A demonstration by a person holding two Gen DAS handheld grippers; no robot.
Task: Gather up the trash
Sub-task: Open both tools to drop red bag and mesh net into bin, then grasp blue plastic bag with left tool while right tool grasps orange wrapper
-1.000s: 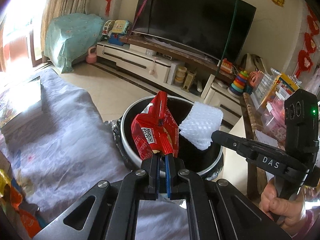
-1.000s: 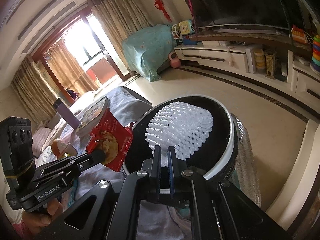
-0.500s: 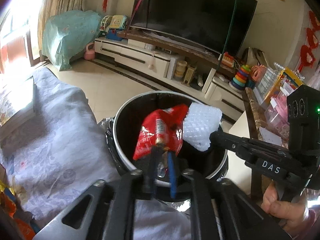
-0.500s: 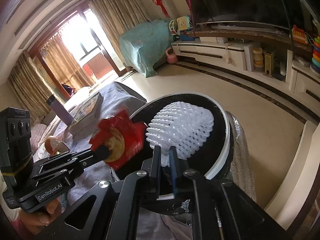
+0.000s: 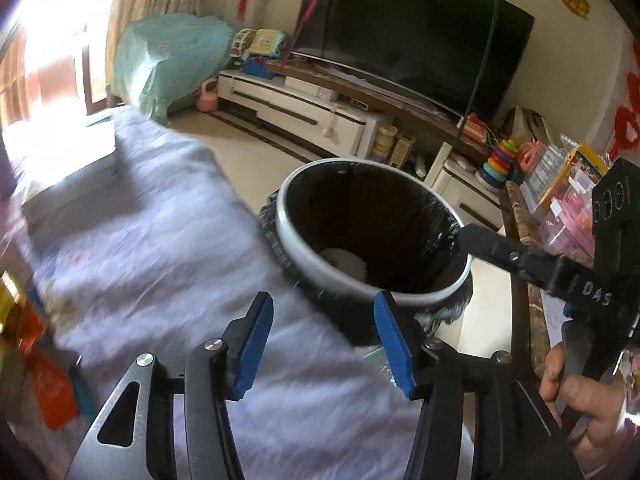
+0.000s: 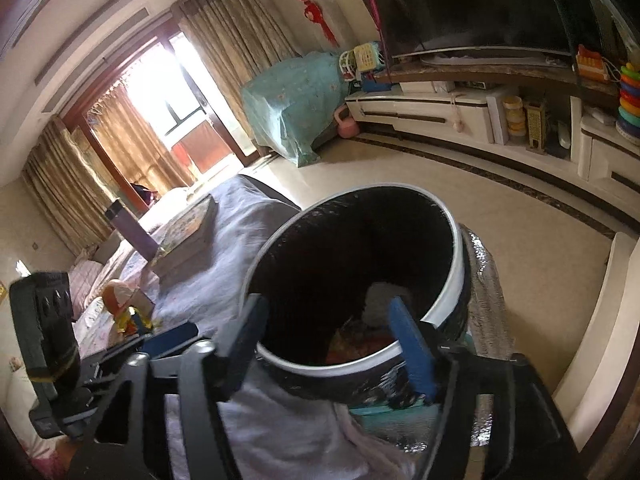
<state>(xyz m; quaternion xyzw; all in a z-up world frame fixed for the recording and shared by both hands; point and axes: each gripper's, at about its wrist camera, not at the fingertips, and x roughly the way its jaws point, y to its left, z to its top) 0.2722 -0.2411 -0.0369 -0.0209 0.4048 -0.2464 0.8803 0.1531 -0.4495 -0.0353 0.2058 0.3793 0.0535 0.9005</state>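
- From the left wrist camera I see my left gripper (image 5: 324, 340) with its blue pads (image 5: 254, 350) spread and opening wider — nothing is between them.
- Ahead of the pads stands the trash bin (image 5: 320, 258), round, with a light rim and a black bag inside. It stands beside the bed with the pale cover (image 5: 160, 248).
- Deep in the bin lies a white foam net (image 5: 344, 262); only a part of it shows over the near rim. The red wrapper I cannot see from this view.
- At the right side of this view the right gripper (image 5: 464, 236) reaches to the bin's rim, held by a hand (image 5: 584, 408).
- From the right wrist camera I see the right gripper (image 6: 328, 332) with jaws wide and opening, and empty — the bin's near rim (image 6: 320, 366) shows in the gap between them.
- Inside the bin, low down, lie the white foam net (image 6: 378, 300) and under it the red wrapper (image 6: 360, 346).
- At the left side the left gripper (image 6: 172, 336) is over the bed cover (image 6: 224, 256), near the bin but apart from it.
- On the bed further away lie a book (image 6: 188, 228) and a purple bottle (image 6: 130, 230).
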